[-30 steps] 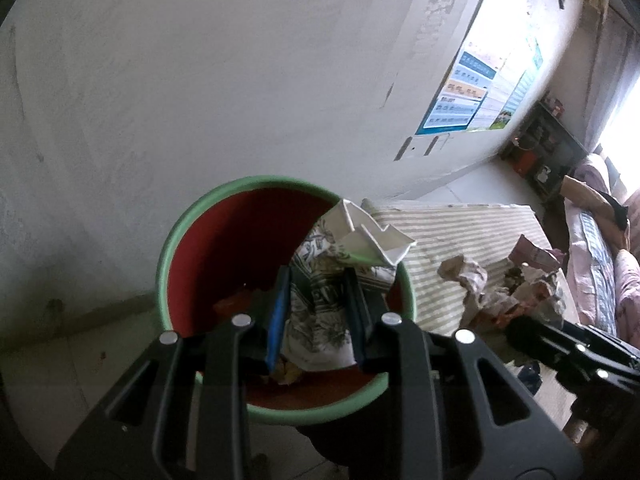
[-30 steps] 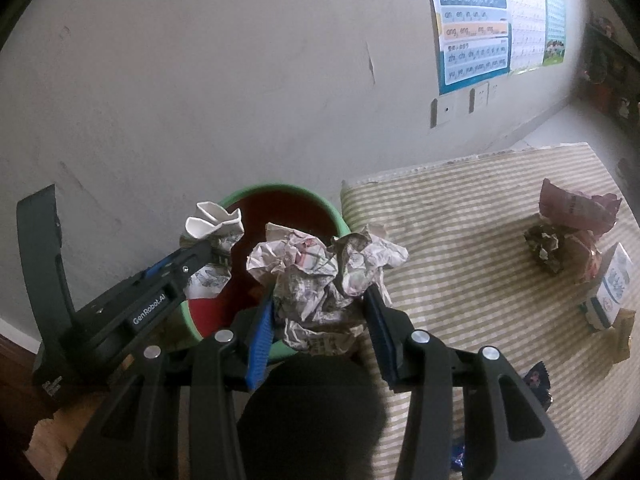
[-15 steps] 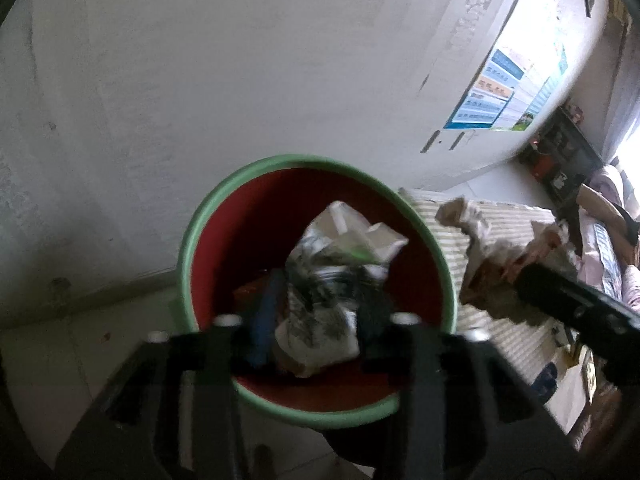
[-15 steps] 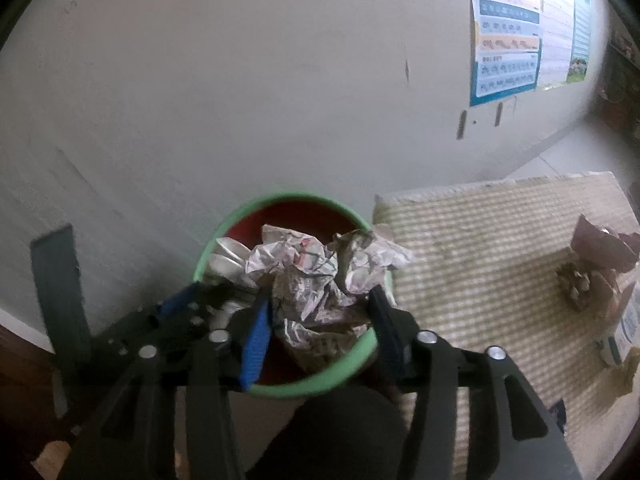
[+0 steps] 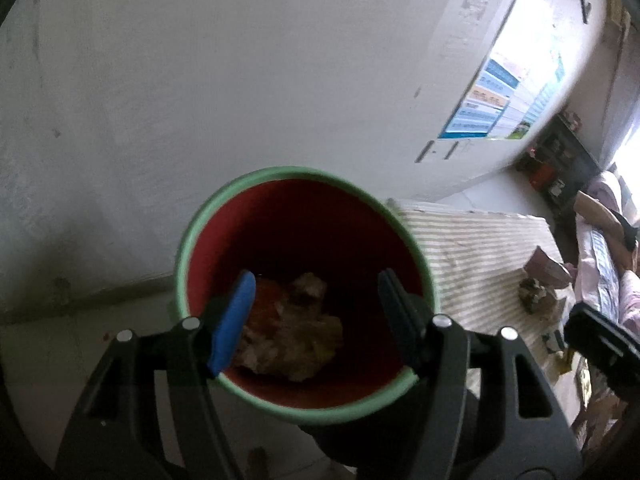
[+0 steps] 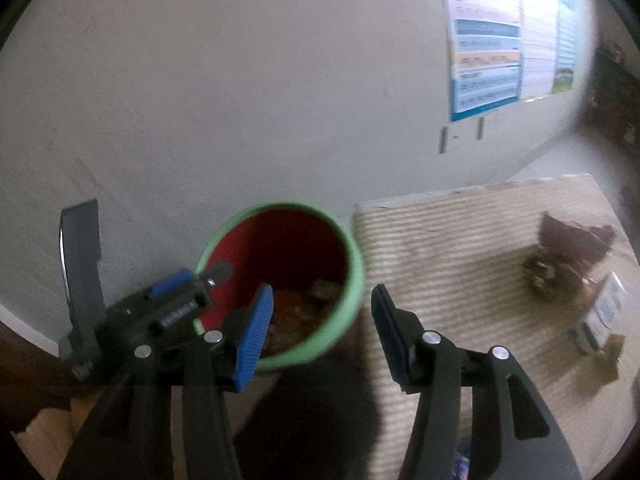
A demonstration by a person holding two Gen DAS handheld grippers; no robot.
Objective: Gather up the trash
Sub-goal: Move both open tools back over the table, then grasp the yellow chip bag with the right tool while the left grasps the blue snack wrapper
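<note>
A bin with a green rim (image 5: 304, 170) and a red inside stands against the wall, left of the table. Crumpled paper trash (image 5: 288, 332) lies at its bottom. My left gripper (image 5: 316, 284) hangs over the bin mouth with its jaws opening and nothing between them. My right gripper (image 6: 322, 294) is open over the bin's near right rim (image 6: 356, 276), also with nothing in it. In the right wrist view the left gripper (image 6: 196, 278) reaches in over the bin's left edge.
A table with a striped cloth (image 6: 460, 240) stands right of the bin. A crumpled wad (image 6: 544, 272), a reddish bag (image 6: 572, 236) and a small carton (image 6: 604, 312) lie at its right end. Posters hang on the wall behind.
Both grippers held crumpled paper over the bin a second ago. Both have opened, and the paper has dropped into the bin. The bin looks nearer in the left view.
</note>
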